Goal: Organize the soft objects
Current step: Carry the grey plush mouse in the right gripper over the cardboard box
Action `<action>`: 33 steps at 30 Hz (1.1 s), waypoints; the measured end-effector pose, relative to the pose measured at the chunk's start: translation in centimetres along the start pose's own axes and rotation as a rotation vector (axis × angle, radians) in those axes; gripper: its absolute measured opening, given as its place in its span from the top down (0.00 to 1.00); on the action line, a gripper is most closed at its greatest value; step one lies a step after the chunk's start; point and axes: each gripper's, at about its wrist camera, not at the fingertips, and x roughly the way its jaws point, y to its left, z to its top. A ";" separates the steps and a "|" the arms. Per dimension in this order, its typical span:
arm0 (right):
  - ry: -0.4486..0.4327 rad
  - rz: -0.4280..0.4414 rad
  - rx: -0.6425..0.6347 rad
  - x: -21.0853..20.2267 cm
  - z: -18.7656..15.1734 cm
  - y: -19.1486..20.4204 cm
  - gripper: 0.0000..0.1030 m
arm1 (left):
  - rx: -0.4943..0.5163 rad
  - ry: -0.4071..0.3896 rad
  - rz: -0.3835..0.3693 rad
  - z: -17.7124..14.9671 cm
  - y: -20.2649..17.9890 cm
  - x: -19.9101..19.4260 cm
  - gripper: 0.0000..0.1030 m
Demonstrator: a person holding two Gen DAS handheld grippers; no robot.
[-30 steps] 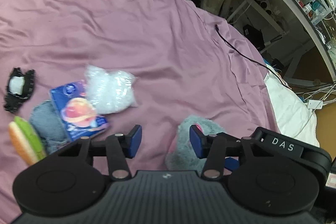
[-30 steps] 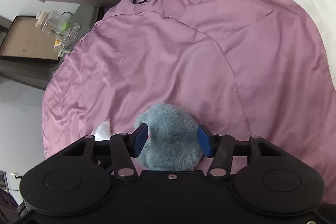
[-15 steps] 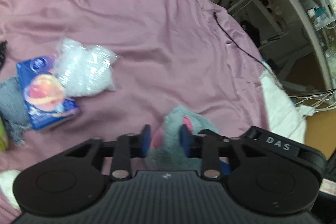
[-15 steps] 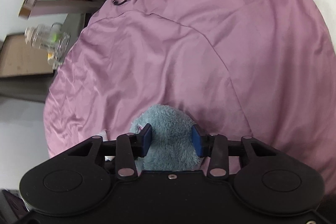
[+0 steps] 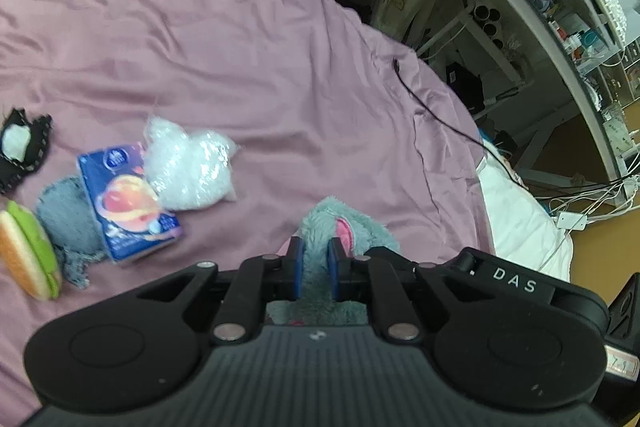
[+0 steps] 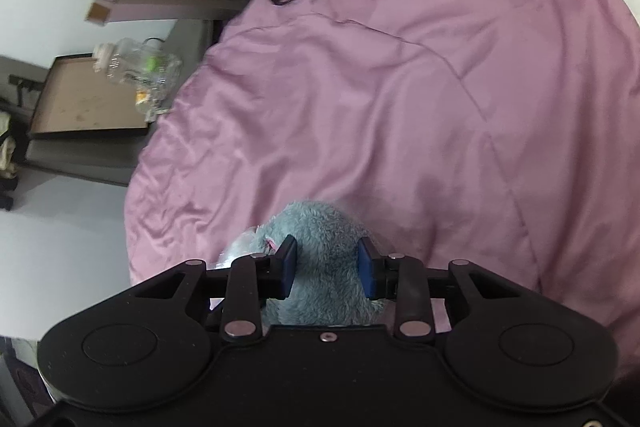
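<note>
Grey-blue plush toy (image 5: 348,227), nearest to you, sits pinched in both tongs above the mauve bedspread (image 5: 240,59). Your left gripper (image 5: 314,269) has its blue pads nearly together, squeezing a thin fold of fur just beside the pink-lined ear. Your right gripper (image 6: 327,269) holds its pads wider apart, closed against the two flanks of the toy's rounded body (image 6: 324,247).

Risk, as a judgement: the left hold takes only loose pile, so if you pull the two tongs apart or lift unevenly, that fold may slide out and the toy swing from the right tongs alone. Soft filling also yields under the pads, so the right hold could slacken as the body deforms.

Farther out on the left lie the gathered items: a toy hamburger (image 5: 26,251), a grey knitted piece (image 5: 68,219), a blue printed packet (image 5: 128,203) resting partly on that piece, and a clear bag of white stuffing (image 5: 188,167) touching the packet. A black-edged pouch (image 5: 22,147) lies beyond, at the left edge. A black cable (image 5: 436,115) trails across the far right of the bedspread.
</note>
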 end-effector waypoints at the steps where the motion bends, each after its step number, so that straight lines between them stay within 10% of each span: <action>1: -0.004 0.008 -0.008 -0.1 -0.2 0.2 0.70 | 0.003 -0.008 -0.002 0.1 0.1 -0.4 0.89; 33: -0.020 0.201 -0.279 -1.3 -10.9 15.5 0.71 | -0.080 -0.245 0.030 3.5 11.0 -16.4 0.89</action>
